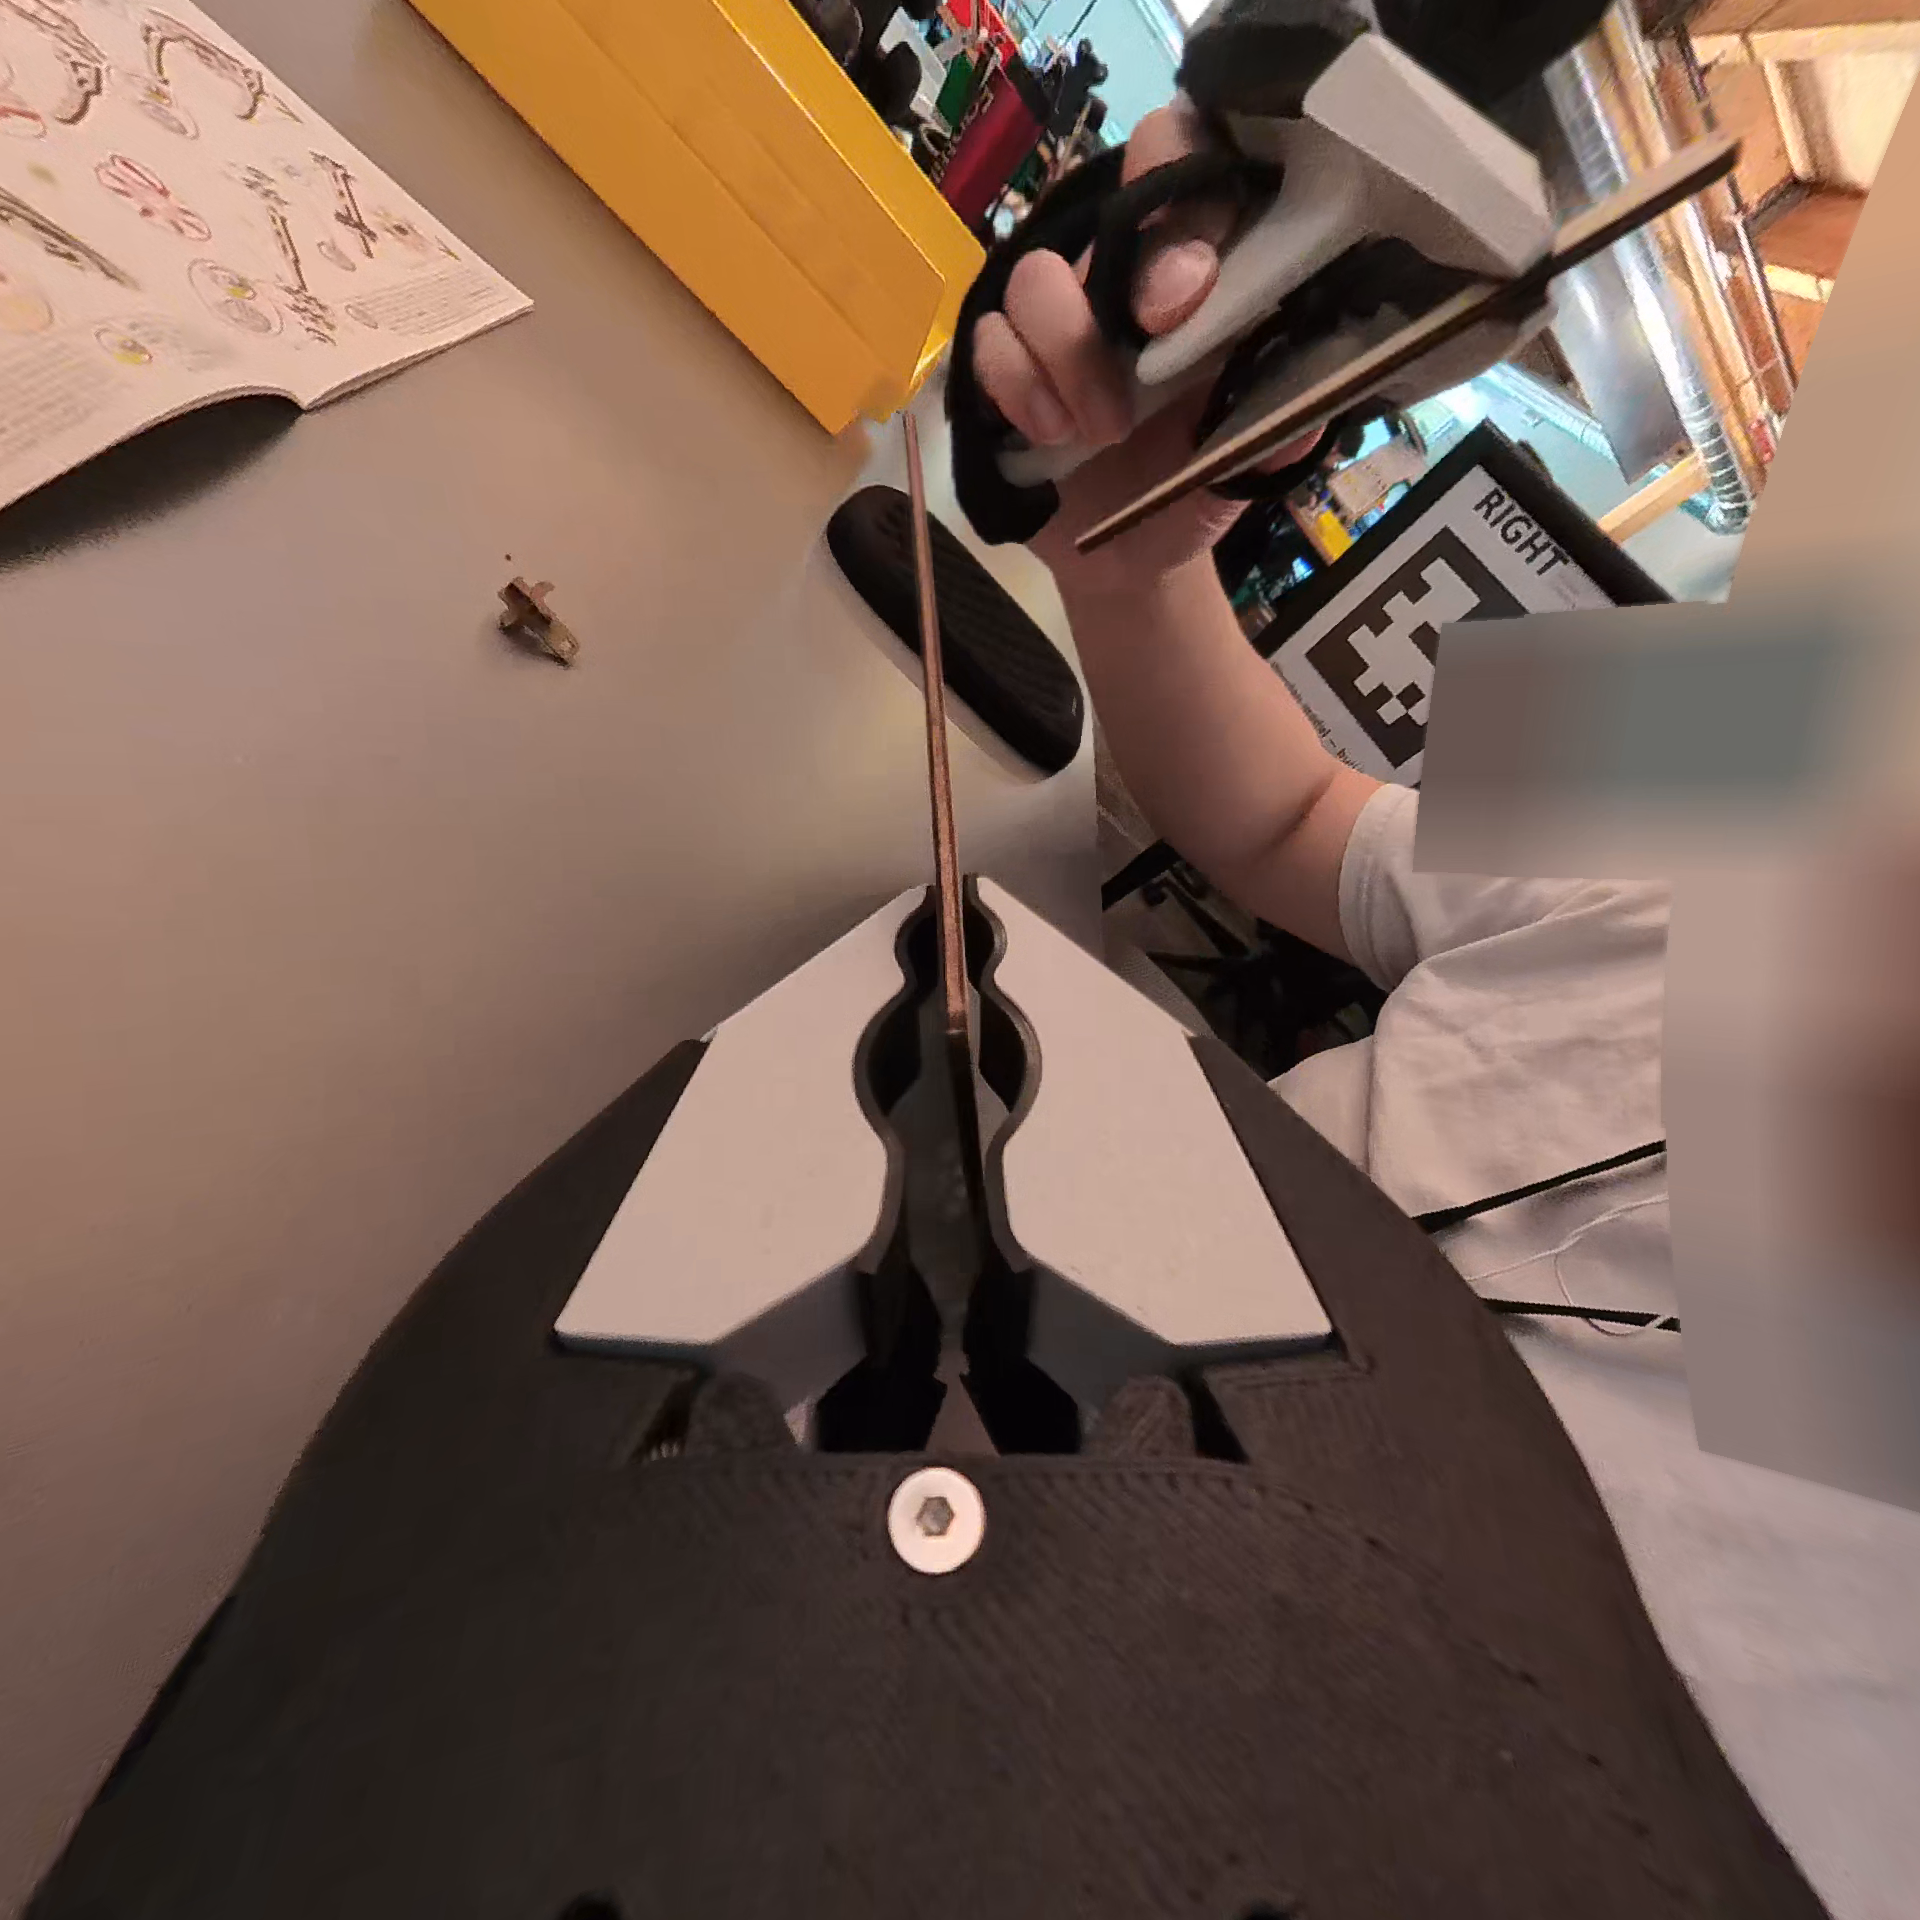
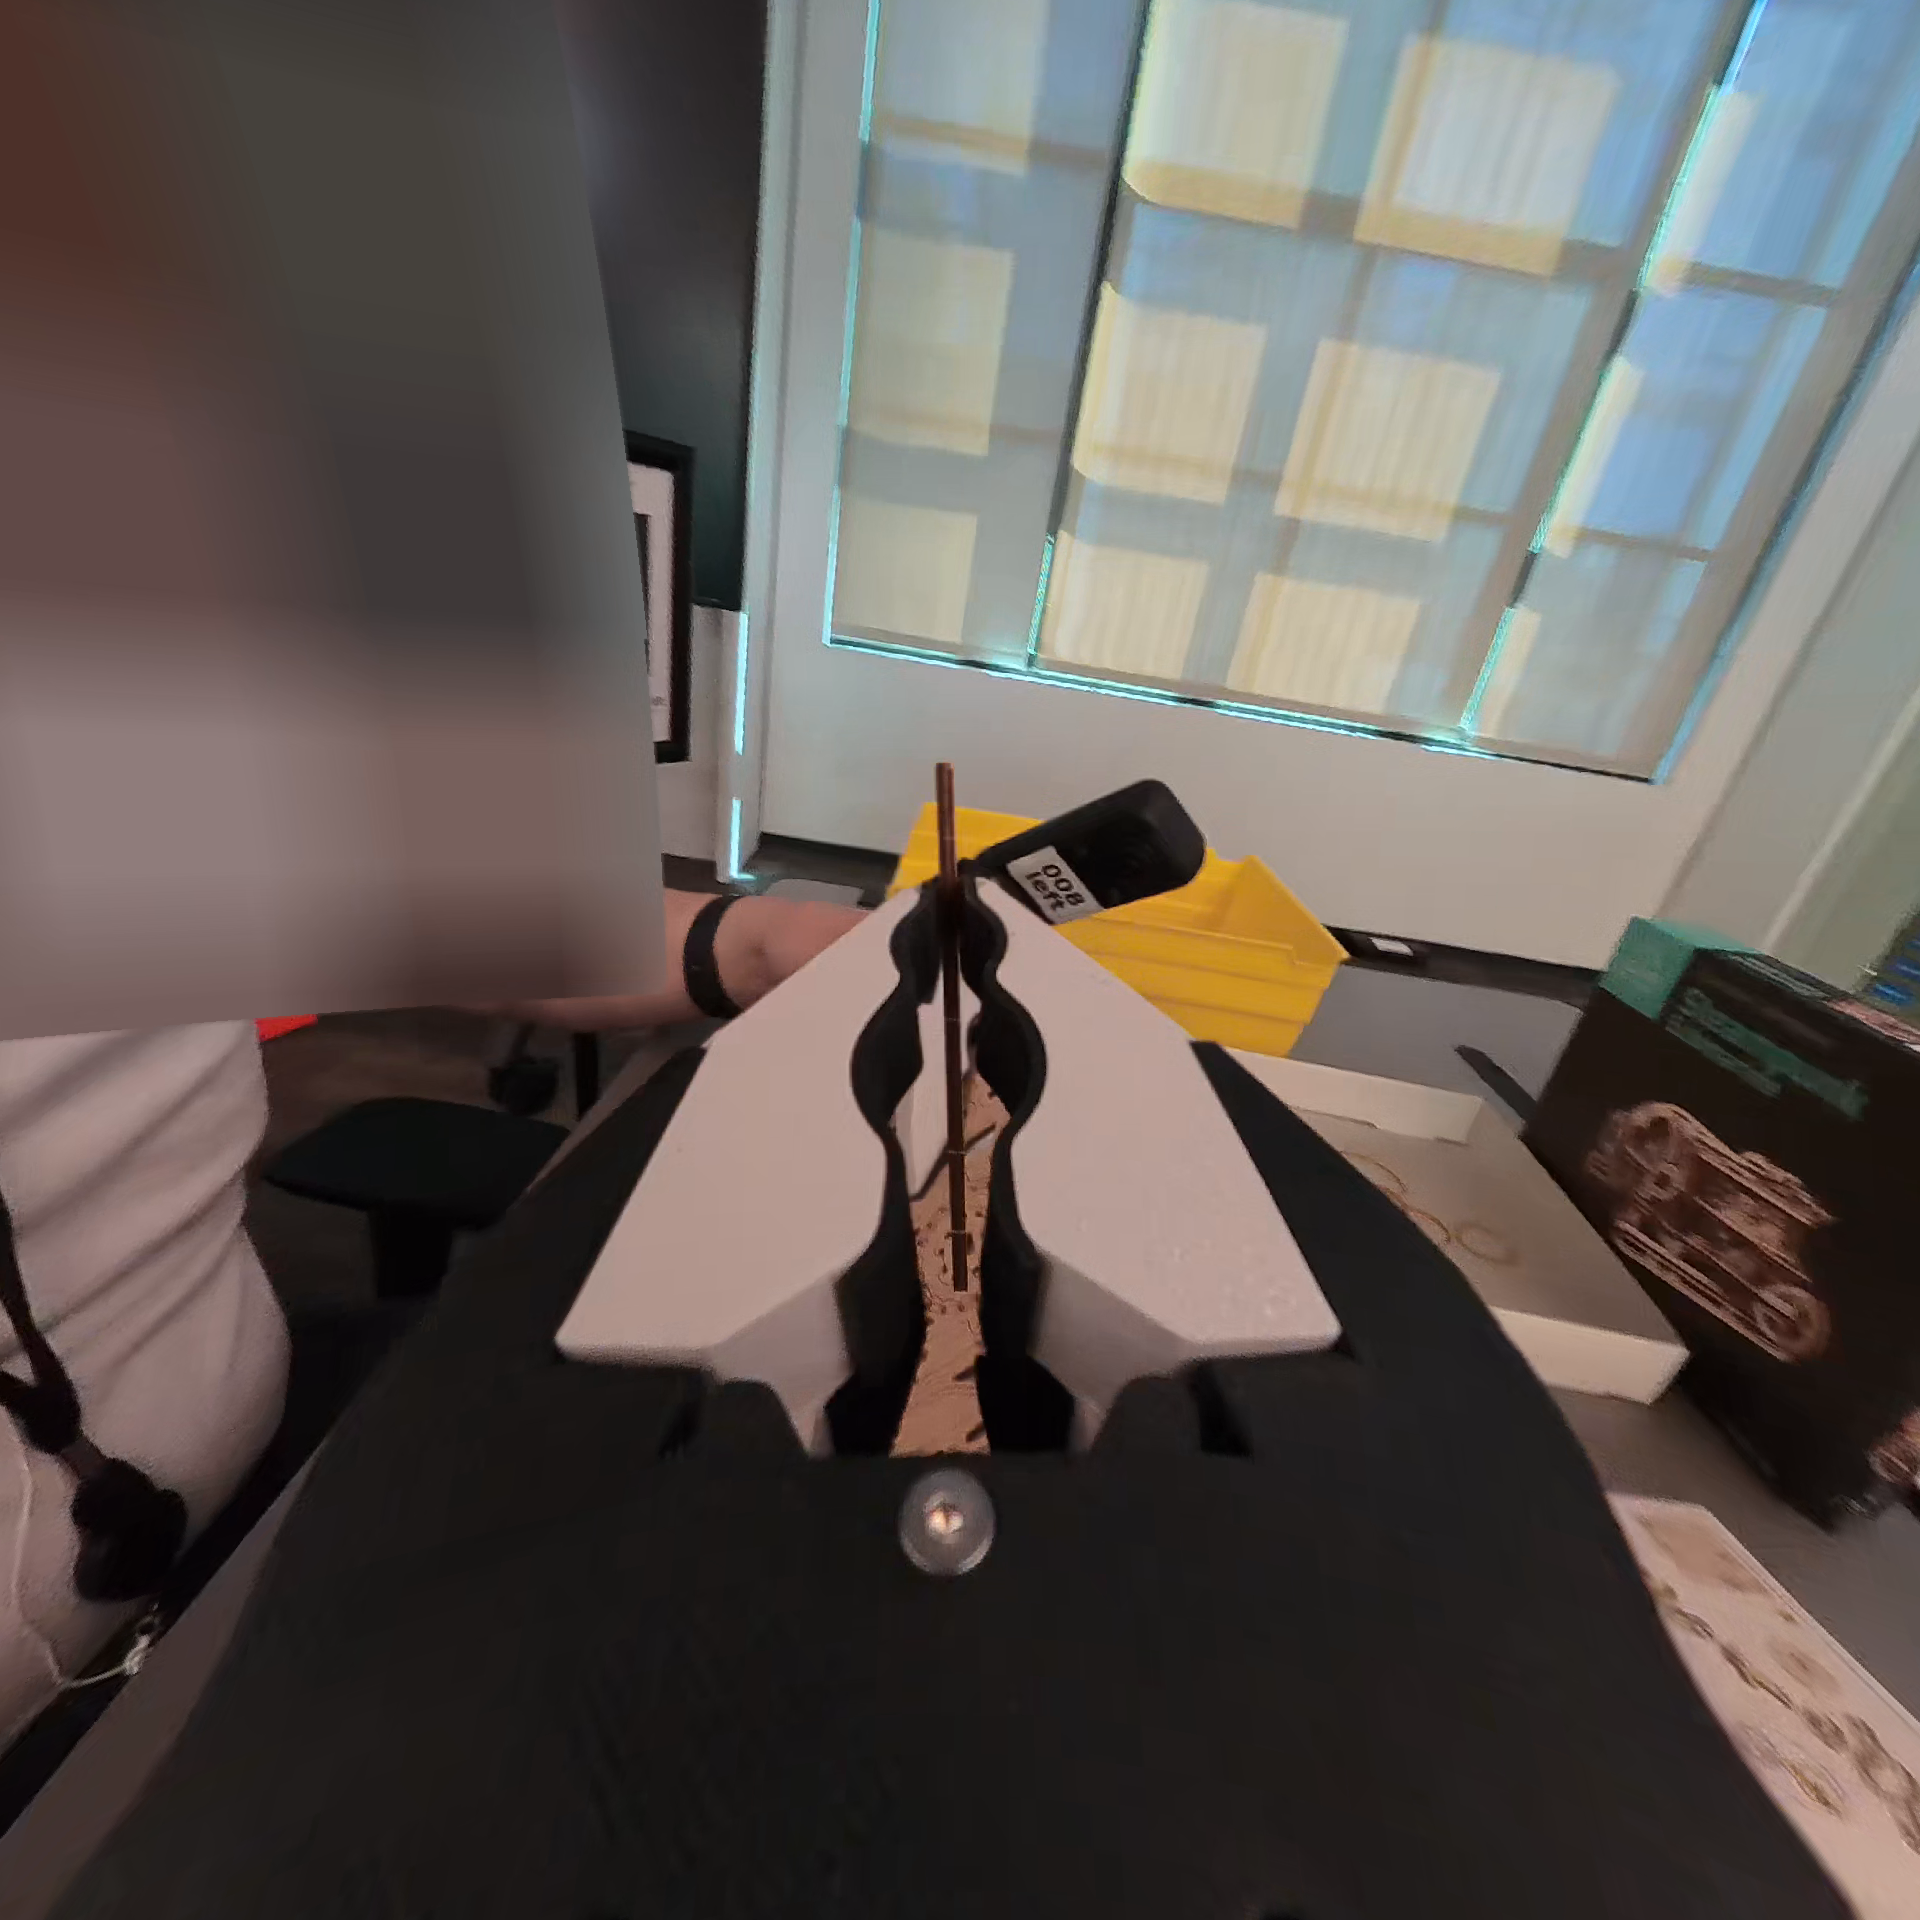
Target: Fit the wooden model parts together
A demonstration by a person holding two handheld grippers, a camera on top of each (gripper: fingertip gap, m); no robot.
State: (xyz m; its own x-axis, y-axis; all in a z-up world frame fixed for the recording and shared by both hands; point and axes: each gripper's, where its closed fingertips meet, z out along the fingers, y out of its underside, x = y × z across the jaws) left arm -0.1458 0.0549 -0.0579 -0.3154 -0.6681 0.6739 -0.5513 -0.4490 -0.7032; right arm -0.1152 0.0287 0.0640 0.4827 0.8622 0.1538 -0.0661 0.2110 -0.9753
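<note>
- The wooden model parts are split between our two tools: a thin flat wooden piece point(image 1: 935, 727) stands edge-on in the left gripper point(image 1: 951, 914), and a second flat wooden sheet point(image 2: 948, 997) sits edge-on in the right gripper point(image 2: 948, 914).
- Both tongs are clenched, each pinching its own piece between the dark wavy pads, with the wood poking out past the tips.
- In the left wrist view, the right tool is raised up and to the far right above the grey table point(image 1: 312, 935), its sheet held well apart from the left piece.
- A small loose wooden cross piece point(image 1: 535, 621) lies on the table, near the open instruction booklet point(image 1: 208, 208) and the yellow bin point(image 1: 727, 187).
- On the right side, the dark kit box point(image 2: 1725, 1226) stands beside flat sheets of uncut parts point(image 2: 1787, 1704).
- We judge the step in hand to be bringing the two held pieces together; nothing is joined yet.
- The next move calls for turning the pieces so that slot meets tab, then closing the gap squarely; thin wood like this may flex or snap if pushed askew.
</note>
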